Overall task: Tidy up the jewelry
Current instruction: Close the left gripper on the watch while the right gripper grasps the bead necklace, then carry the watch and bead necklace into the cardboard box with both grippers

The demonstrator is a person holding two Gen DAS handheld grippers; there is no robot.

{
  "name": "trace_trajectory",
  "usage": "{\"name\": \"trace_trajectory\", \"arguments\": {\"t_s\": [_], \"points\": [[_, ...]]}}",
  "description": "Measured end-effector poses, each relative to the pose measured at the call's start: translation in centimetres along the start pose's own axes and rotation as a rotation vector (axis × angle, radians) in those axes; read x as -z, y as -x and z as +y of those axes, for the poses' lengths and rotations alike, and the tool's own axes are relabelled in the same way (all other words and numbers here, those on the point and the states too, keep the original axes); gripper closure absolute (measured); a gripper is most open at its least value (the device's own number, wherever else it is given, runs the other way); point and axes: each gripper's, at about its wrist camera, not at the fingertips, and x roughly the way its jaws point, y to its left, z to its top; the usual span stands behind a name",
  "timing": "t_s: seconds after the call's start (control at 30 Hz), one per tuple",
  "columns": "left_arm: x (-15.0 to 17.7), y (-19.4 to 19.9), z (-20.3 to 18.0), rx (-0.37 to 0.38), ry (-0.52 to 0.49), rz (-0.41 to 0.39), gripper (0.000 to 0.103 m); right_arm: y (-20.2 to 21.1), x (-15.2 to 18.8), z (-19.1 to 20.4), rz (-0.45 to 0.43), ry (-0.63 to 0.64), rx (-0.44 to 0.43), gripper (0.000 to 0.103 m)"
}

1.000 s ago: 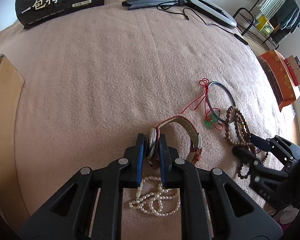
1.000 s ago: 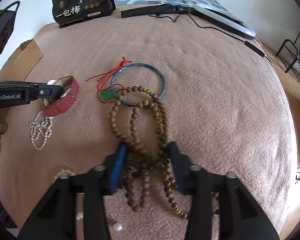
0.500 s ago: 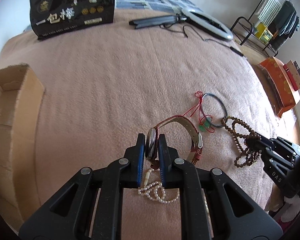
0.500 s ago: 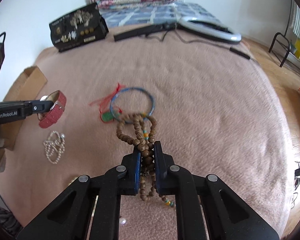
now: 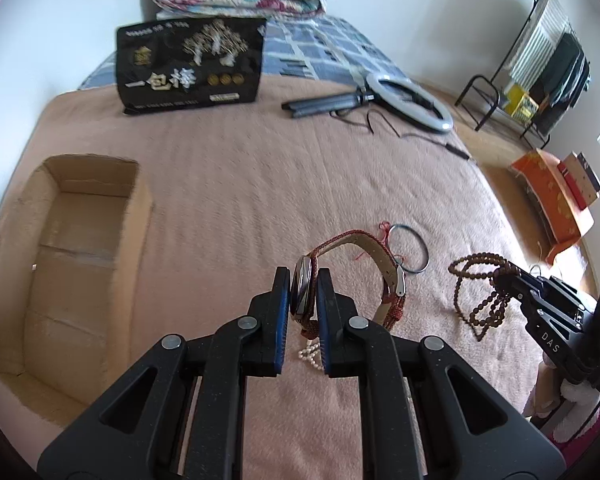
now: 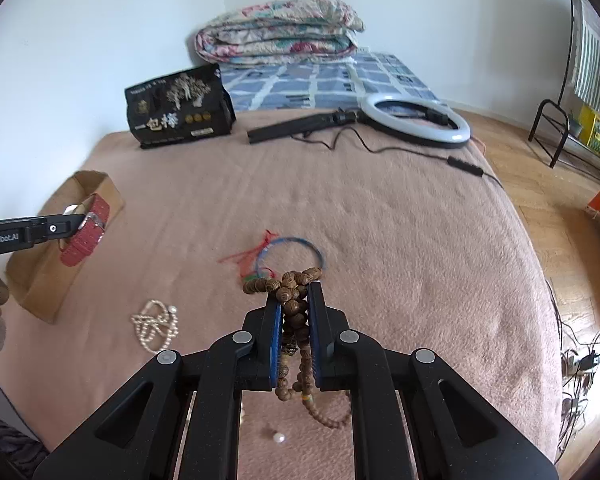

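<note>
My left gripper (image 5: 303,280) is shut on a watch with a red strap (image 5: 380,272), held in the air above the pink blanket; it also shows in the right wrist view (image 6: 85,232). My right gripper (image 6: 294,294) is shut on a wooden bead necklace (image 6: 292,308), lifted off the blanket, its loops hanging; it also shows in the left wrist view (image 5: 480,292). An open cardboard box (image 5: 76,264) lies at the left. A blue bangle with red cord (image 6: 290,256) and a pearl strand (image 6: 156,324) lie on the blanket.
A black printed bag (image 6: 180,110), a ring light with stand and cable (image 6: 416,120) and a folded quilt (image 6: 276,38) lie at the far end. A loose pearl (image 6: 279,437) lies near my right gripper. An orange box (image 5: 552,196) stands on the floor at the right.
My right gripper shut on the bead necklace and lifted it. Both grippers rose from the blanket with their loads, and the left one's view now takes in the cardboard box.
</note>
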Motion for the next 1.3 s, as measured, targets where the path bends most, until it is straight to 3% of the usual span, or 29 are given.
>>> {"name": "trace_trajectory", "arguments": {"t_s": [0.33,0.6,0.97,1.3], "points": [[0.6,5.1,3.0,-0.034,0.019,-0.082,0.092,4.2,-2.1,3.2,-0.074,0.054,-0.024,0.093],[1.8,7.8,7.5,-0.083,0.061,-0.119,0.092,6.3,-4.3,7.4,-0.121,0.112,-0.085,0.093],[4.0,9.4,15.6,-0.168,0.170,-0.122,0.092,5.6,-6.7,14.9,-0.130,0.170,-0.219,0.093],[6.0,9.6,19.7,-0.210,0.220,-0.103,0.092,3.9,-8.7,22.0,-0.121,0.228,-0.304,0.093]]}}
